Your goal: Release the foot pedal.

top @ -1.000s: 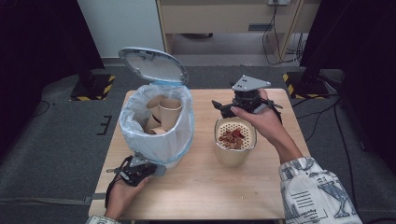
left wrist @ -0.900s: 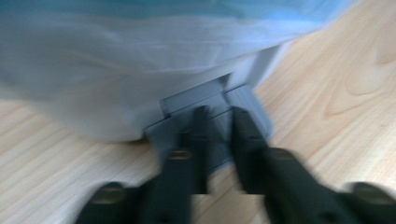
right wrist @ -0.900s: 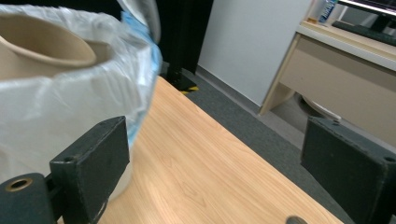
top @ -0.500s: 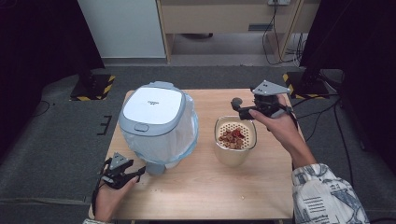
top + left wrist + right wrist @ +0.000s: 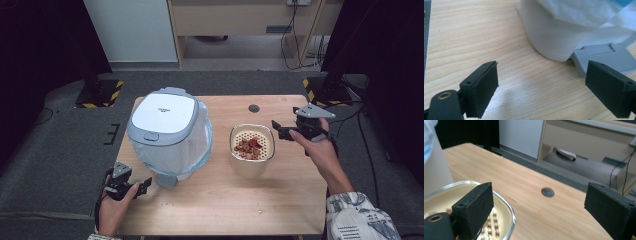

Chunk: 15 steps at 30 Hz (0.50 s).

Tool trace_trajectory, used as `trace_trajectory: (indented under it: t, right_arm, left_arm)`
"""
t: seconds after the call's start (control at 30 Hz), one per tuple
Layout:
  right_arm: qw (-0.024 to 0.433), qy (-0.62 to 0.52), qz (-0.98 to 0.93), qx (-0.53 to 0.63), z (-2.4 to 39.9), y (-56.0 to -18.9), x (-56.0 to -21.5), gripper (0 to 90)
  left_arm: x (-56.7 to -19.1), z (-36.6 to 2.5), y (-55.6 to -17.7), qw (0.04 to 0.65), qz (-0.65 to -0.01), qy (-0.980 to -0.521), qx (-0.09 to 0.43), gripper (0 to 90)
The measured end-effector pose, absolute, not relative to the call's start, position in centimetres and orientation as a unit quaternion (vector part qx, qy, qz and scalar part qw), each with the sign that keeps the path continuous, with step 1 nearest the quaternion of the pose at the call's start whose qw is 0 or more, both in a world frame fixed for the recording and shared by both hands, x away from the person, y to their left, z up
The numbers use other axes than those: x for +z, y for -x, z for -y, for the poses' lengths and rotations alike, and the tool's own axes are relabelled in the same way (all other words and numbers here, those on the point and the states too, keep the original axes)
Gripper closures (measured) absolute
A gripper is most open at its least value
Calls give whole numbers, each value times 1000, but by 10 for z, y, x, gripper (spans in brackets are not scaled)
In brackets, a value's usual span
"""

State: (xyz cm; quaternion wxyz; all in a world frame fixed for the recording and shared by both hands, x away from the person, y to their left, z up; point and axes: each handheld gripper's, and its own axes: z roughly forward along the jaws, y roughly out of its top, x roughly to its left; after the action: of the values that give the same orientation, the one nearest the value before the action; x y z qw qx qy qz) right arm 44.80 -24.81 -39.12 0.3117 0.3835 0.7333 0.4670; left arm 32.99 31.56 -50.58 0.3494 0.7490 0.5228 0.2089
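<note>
A white pedal bin [image 5: 167,127] with a thin plastic liner stands at the table's left, its lid [image 5: 162,115] down. Its grey pedal [image 5: 167,179] sticks out at the front. My left gripper [image 5: 145,184] sits low just left of that pedal, and its jaws have just been opening with nothing between them. In the left gripper view the open left gripper [image 5: 544,68] faces the bin wall [image 5: 549,37] and the pedal [image 5: 606,58]. A cream container [image 5: 251,162] holds red-brown scraps [image 5: 248,146]. My right gripper [image 5: 277,129] hovers open at its right; the right gripper [image 5: 540,188] is over the rim [image 5: 509,212].
The wooden table [image 5: 210,210] has a round cable hole [image 5: 254,108] near its back edge, which the right gripper view shows as the hole [image 5: 548,192]. Grey carpet surrounds the table. A wooden cabinet [image 5: 240,20] and cables stand behind.
The bin's lid has dropped from open to closed. My left gripper has drawn back from the pedal and opened. My right gripper has moved right and down, from above the container to beside it.
</note>
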Motion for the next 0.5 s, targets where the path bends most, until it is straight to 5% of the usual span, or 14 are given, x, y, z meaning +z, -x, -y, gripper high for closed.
trace_trajectory:
  t: [0.5]
  right_arm:
    - [303,-441,-722,439,288,-426,-451,87]
  left_arm:
    - [-513,-320,-334,333,-529,-752,209,88]
